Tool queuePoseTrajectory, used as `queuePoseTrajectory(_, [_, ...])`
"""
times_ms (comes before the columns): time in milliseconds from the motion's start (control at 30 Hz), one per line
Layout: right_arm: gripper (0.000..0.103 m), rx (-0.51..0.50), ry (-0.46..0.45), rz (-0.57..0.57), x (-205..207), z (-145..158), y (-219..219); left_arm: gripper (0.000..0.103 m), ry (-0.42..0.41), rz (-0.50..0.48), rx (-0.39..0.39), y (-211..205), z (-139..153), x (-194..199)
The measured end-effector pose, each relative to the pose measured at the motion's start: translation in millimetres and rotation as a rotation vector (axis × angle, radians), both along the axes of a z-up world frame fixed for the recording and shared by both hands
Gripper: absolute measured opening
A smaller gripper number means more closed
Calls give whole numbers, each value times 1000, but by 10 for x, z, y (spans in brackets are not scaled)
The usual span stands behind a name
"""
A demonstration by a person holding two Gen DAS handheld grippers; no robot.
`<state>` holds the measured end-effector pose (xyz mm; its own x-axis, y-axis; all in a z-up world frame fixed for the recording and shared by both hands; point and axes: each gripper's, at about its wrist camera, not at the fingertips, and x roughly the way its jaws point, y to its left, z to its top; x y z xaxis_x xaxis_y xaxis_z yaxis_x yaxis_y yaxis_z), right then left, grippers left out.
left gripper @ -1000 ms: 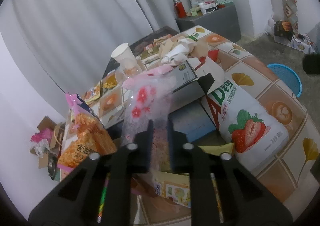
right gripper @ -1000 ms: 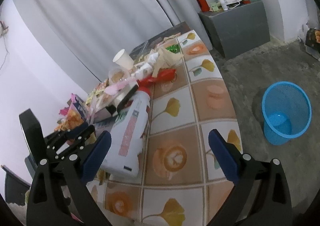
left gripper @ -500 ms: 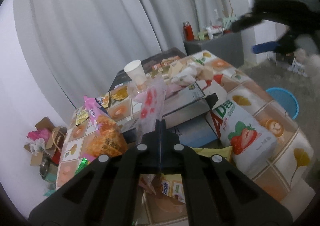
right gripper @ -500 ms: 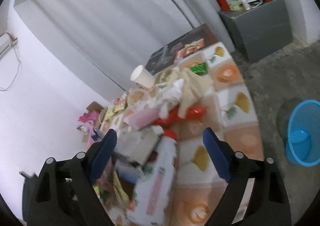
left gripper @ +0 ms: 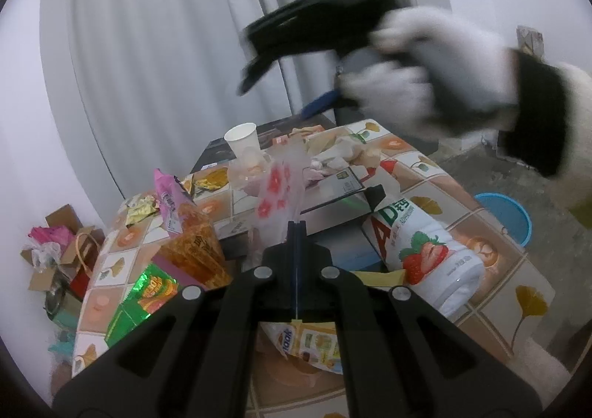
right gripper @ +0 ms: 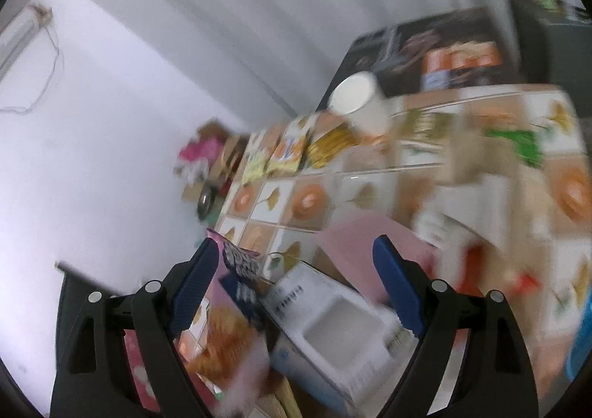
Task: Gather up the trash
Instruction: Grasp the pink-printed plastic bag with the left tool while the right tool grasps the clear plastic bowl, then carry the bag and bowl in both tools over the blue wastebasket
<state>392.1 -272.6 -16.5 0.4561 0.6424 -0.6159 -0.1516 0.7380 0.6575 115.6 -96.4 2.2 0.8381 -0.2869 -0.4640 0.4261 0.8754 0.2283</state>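
Note:
A table (left gripper: 518,292) with a tile-pattern cloth is heaped with trash. My left gripper (left gripper: 296,229) is shut on a clear plastic bag with red flowers (left gripper: 279,192), which stands up from its tips. Around it lie an orange snack bag (left gripper: 192,244), a green wrapper (left gripper: 148,292), a strawberry milk bottle (left gripper: 418,244) and a white paper cup (left gripper: 242,138). A gloved hand carries my right gripper (left gripper: 285,90) high over the table's far end. In the blurred right wrist view the right gripper (right gripper: 296,288) is open, empty, above a white box (right gripper: 333,329) and the snack bag (right gripper: 222,325).
A blue mesh bin (left gripper: 507,214) stands on the floor to the right of the table. Cardboard and bags (left gripper: 55,251) are piled on the floor at the left. A dark box (right gripper: 425,44) lies at the table's far end, before a grey curtain (left gripper: 166,48).
My left gripper closed on the flowered bag and rose a little. The right gripper swung from the table's near edge across over the clutter and now shows in the left wrist view.

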Motion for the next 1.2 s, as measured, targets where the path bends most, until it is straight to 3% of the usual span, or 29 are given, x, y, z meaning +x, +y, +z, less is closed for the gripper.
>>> queuePoseTrajectory(133, [78,-57,132,11,621,-301,296,0,-9,-8,-17,19,-6,-22])
queuePoseTrajectory(267, [71,-75,222,-14,929,-572,401,0,-30,-16,-28,36,-3,-55])
queuePoseTrajectory(367, [59,-56,273,-32,1051,-741,446,0,-36,-19,-38,45,-9,-55])
queuePoseTrajectory(467, [38,-33,295,-36,1096,-850,462,0,-43,-23,-48,63,-16,-61])
queuePoseTrajectory(533, [16,-4,297,-31,1111,-879,454,0,-53,-23,-50,66,-9,-74])
queuePoseTrajectory(600, [7,9,280,-35,1090,-863,424,0,-59,-23,-54,73,1,-78])
queuePoseTrajectory(800, [6,101,196,-44,999,-633,249,0,-96,-13,-53,74,73,-101])
queuePoseTrajectory(933, [6,140,97,-39,803,-264,102,0,-135,-7,-41,80,138,-127])
queuePoseTrajectory(1200, [6,178,-161,-86,-347,601,-453,0,-215,-11,-28,49,363,-329])
